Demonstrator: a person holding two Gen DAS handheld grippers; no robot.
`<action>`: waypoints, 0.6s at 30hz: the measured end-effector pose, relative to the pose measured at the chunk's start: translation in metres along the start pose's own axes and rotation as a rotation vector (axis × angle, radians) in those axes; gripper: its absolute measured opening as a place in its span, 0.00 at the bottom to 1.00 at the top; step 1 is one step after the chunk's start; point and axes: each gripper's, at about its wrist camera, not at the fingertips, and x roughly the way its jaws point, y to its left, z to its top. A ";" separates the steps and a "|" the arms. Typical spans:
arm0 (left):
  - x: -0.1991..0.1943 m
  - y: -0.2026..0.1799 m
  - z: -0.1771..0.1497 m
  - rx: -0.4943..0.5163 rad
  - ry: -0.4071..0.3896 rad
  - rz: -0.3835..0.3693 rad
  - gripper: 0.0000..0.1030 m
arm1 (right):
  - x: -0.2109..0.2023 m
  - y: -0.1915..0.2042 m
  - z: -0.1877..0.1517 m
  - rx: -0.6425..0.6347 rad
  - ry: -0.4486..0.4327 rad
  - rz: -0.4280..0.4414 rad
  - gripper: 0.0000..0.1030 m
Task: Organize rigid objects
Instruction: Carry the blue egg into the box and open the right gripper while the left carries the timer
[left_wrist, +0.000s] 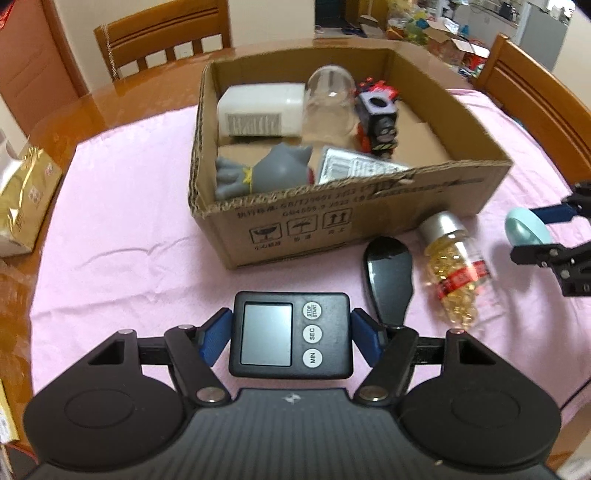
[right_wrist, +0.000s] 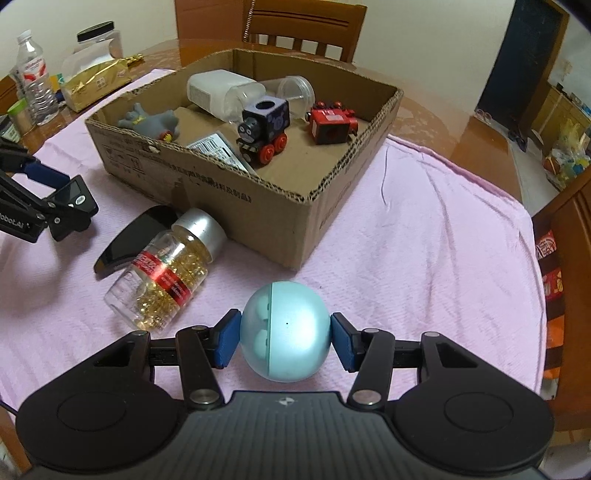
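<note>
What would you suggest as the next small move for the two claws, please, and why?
Probably lift the left claw and carry its black timer over the cardboard box, since its blue pads already flank the timer and the box holds the sorted toys. The right claw, around the teal ball, could follow.

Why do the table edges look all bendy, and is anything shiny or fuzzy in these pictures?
Both views bend because of the fisheye lens: in the left wrist view the pink cloth curves at its edges. The bare wooden table shows glare there; in the right wrist view the capsule bottle cap glints. The left wrist view looks slightly soft on the cardboard box print.
</note>
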 end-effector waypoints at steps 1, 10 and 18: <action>-0.007 -0.001 0.001 0.010 -0.003 -0.007 0.67 | -0.004 0.000 0.002 -0.007 -0.001 0.004 0.56; -0.051 -0.008 0.012 0.099 -0.038 -0.052 0.67 | -0.050 -0.002 0.031 -0.063 -0.056 0.038 0.56; -0.075 -0.008 0.024 0.119 -0.097 -0.066 0.67 | -0.068 0.004 0.073 -0.118 -0.140 0.062 0.56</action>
